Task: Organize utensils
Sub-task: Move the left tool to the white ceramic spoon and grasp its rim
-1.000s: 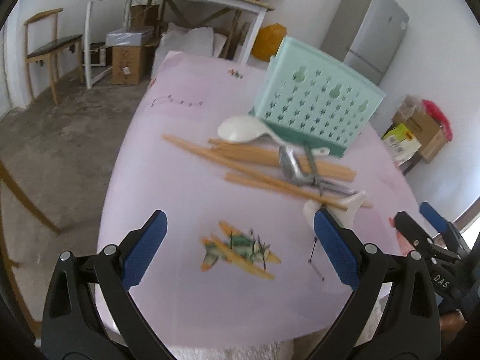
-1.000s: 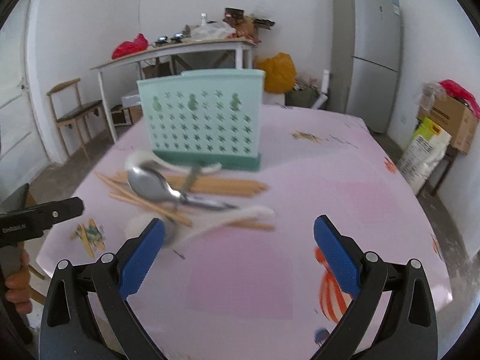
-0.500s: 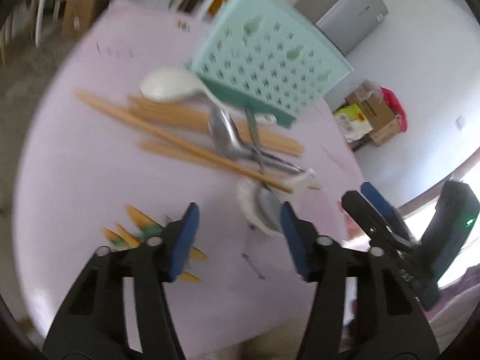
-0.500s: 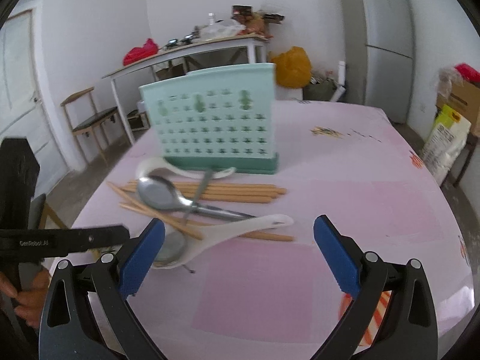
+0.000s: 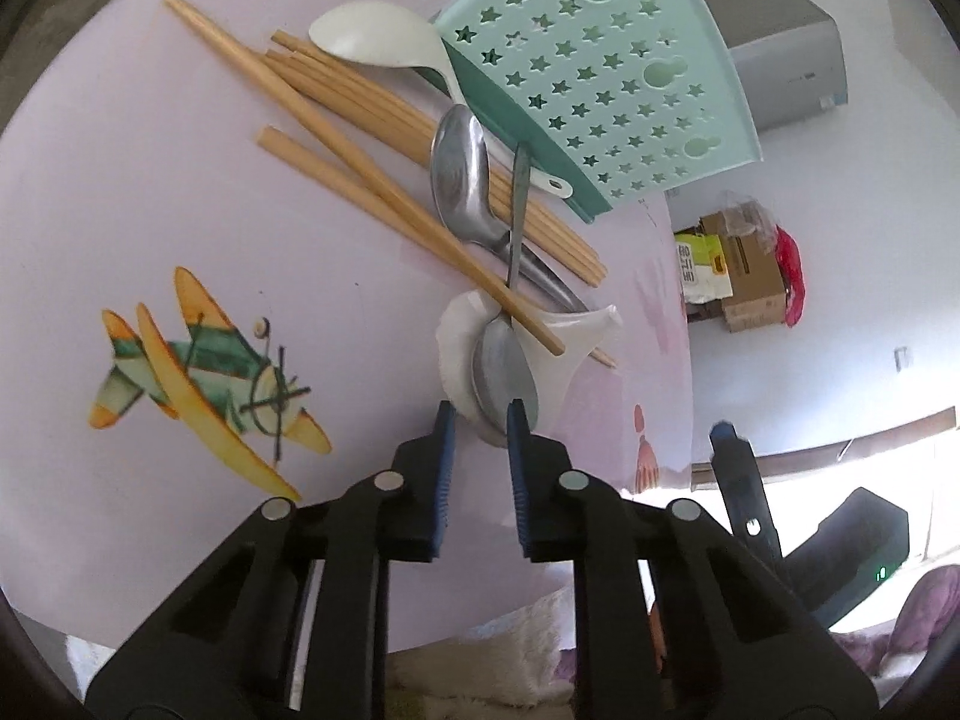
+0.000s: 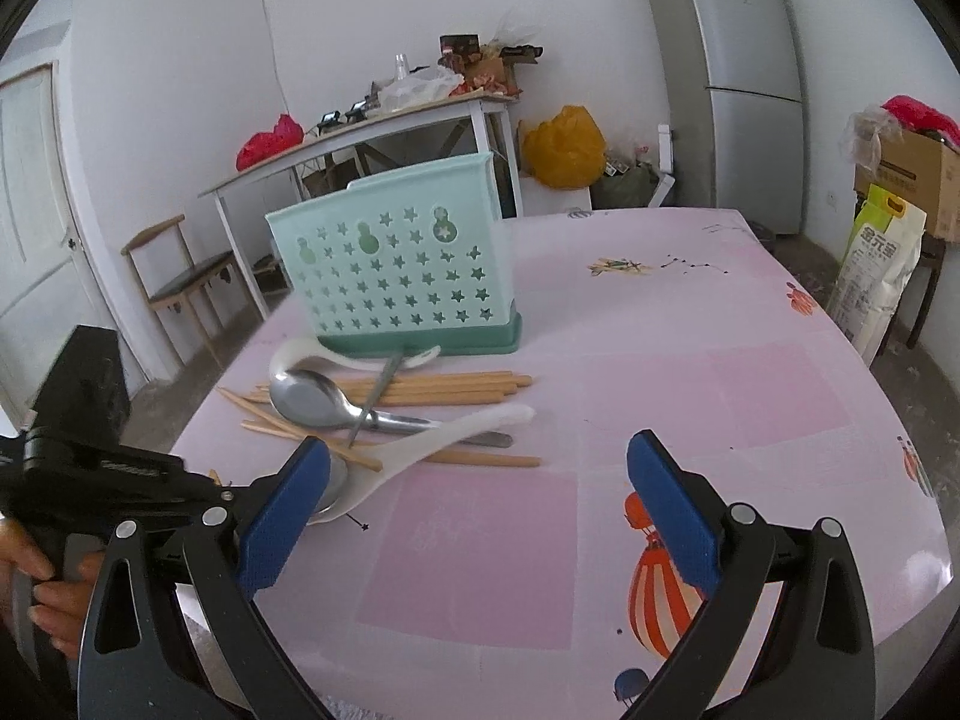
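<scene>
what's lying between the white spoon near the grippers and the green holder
In both views, a heap: wooden chopsticks, a large steel spoon and a thin metal handle crossing them, plus a second white spoon against the green holder.

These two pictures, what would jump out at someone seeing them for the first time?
Probably the mint-green utensil holder with star-shaped holes, standing upright on the pink tablecloth. Right in front of it lies a jumble of wooden chopsticks, metal spoons and white spoons. The left gripper has its blue fingers narrowed at the nearest white spoon's bowl, while the right gripper hangs wide open above the table.
</scene>
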